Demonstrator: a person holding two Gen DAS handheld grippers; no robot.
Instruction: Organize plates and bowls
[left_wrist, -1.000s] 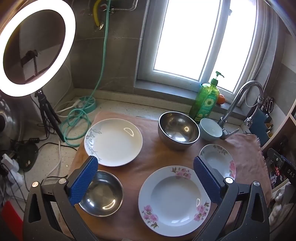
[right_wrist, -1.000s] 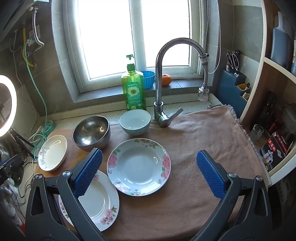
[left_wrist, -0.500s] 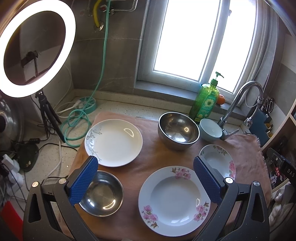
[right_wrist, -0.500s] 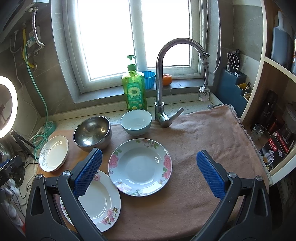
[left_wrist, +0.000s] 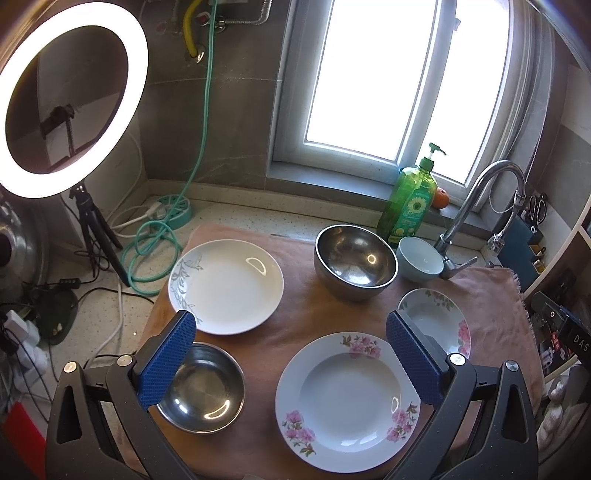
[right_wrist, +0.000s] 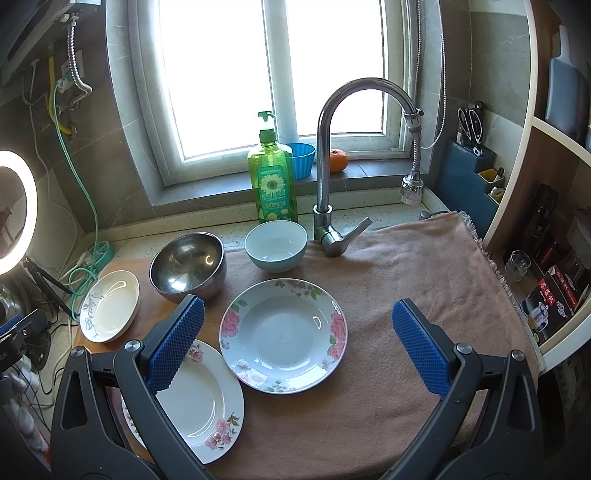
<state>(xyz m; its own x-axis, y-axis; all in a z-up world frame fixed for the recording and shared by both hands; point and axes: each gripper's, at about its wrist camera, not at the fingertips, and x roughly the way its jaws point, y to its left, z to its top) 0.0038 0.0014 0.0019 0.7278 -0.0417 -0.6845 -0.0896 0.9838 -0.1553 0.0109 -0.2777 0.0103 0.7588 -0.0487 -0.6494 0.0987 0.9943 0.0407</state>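
On the brown cloth (left_wrist: 295, 314) lie a white plate with a grey leaf pattern (left_wrist: 226, 286), a large pink-flower plate (left_wrist: 347, 397), a smaller flower plate (left_wrist: 439, 317), a large steel bowl (left_wrist: 355, 261), a small steel bowl (left_wrist: 203, 393) and a pale blue bowl (left_wrist: 421, 258). My left gripper (left_wrist: 291, 358) is open and empty, above the near plates. My right gripper (right_wrist: 297, 347) is open and empty over the smaller flower plate (right_wrist: 283, 334). The right wrist view also shows the large flower plate (right_wrist: 195, 402), leaf plate (right_wrist: 109, 304), steel bowl (right_wrist: 188, 266) and blue bowl (right_wrist: 276, 245).
A tap (right_wrist: 328, 147) and green soap bottle (right_wrist: 272, 177) stand behind the bowls. A ring light on a tripod (left_wrist: 70, 96) and a coiled green hose (left_wrist: 155, 243) are at left. Shelves (right_wrist: 554, 258) with a knife block (right_wrist: 469, 177) are at right.
Both views have shifted very slightly; the dishes have not moved and both grippers remain open.
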